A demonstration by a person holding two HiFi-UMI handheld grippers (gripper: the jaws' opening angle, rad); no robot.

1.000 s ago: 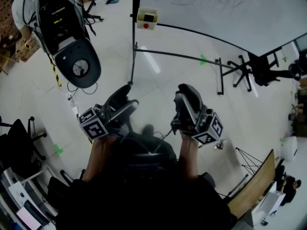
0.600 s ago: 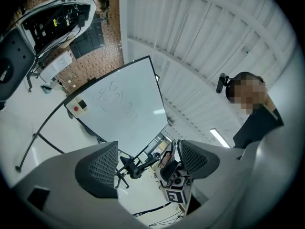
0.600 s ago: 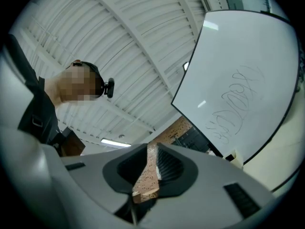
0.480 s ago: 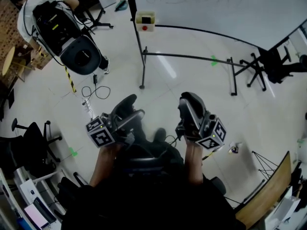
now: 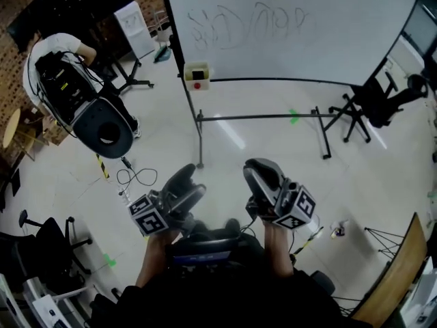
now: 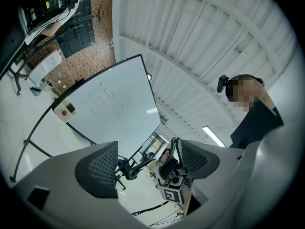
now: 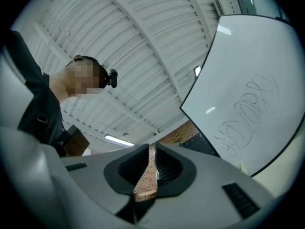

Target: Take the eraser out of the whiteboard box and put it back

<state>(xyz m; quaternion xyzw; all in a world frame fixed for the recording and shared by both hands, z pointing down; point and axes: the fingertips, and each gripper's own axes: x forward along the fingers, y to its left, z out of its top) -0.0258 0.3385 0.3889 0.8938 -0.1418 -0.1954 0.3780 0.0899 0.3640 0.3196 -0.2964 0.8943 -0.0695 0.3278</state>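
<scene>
A: What differs now?

B: The head view looks further up. The big white whiteboard [image 5: 287, 26] with its grey scribbles now fills the top of the picture, where only its lower strip showed.

A: And the small cream box with the red button [image 5: 198, 76]?

B: It sits lower in the picture, as does the person in the white shirt [image 5: 51, 46].

A: Anything else?

B: The right gripper [image 7: 151, 168] has just been closing its jaws. They meet, with nothing between them.

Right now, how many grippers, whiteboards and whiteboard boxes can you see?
Grippers: 2 (left gripper, right gripper)
Whiteboard: 1
Whiteboard box: 1
Total: 4
</scene>
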